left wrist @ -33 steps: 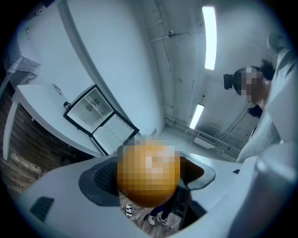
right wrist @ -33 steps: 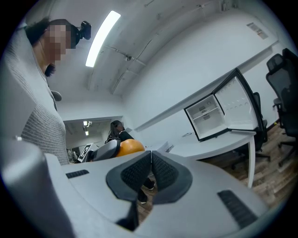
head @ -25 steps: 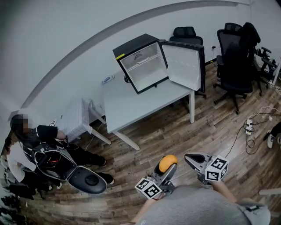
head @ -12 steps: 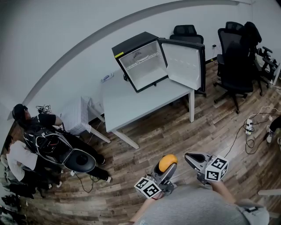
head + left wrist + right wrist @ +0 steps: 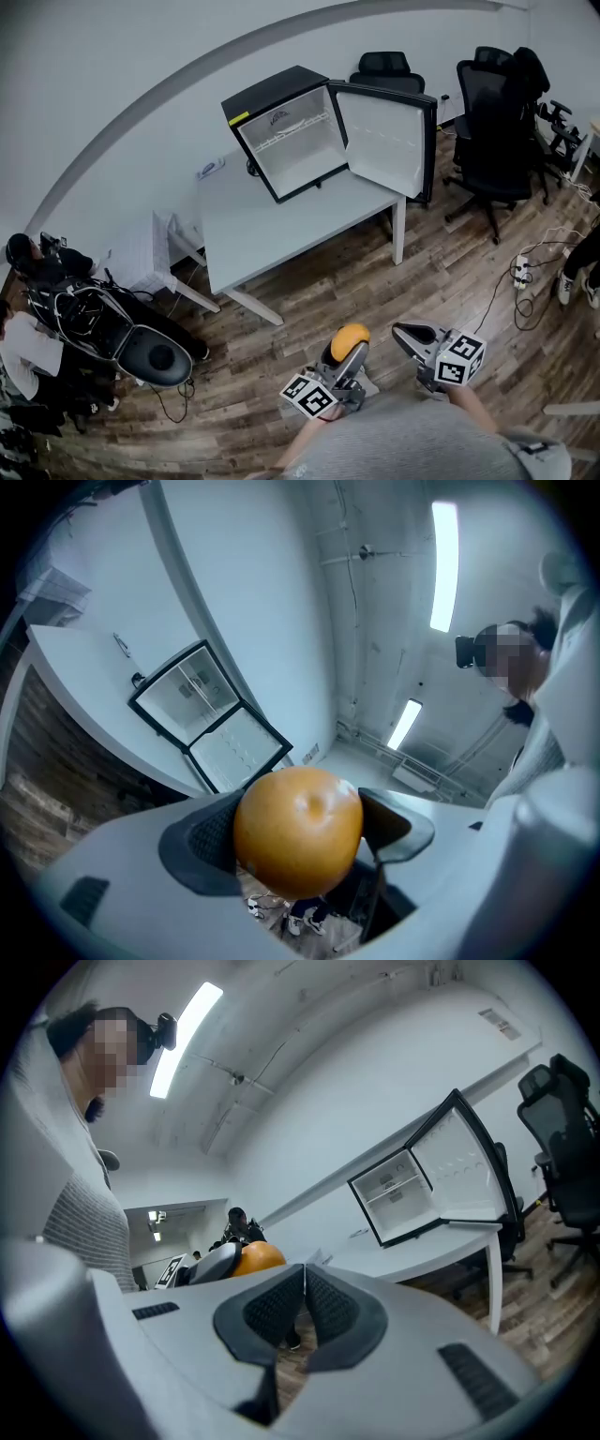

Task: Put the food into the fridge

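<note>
Left gripper view, orange (image 5: 297,829) pinched between left gripper (image 5: 349,345) jaws, right gripper (image 5: 303,1309) jaws pressed together.

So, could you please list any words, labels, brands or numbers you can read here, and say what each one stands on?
No text here is legible.
Yellow sticker on the top front edge of the fridge: too small to read.
Dark print inside the fridge, near its top: blurred.
Left marker cube and right marker cube: square patterns only, no letters.
</note>
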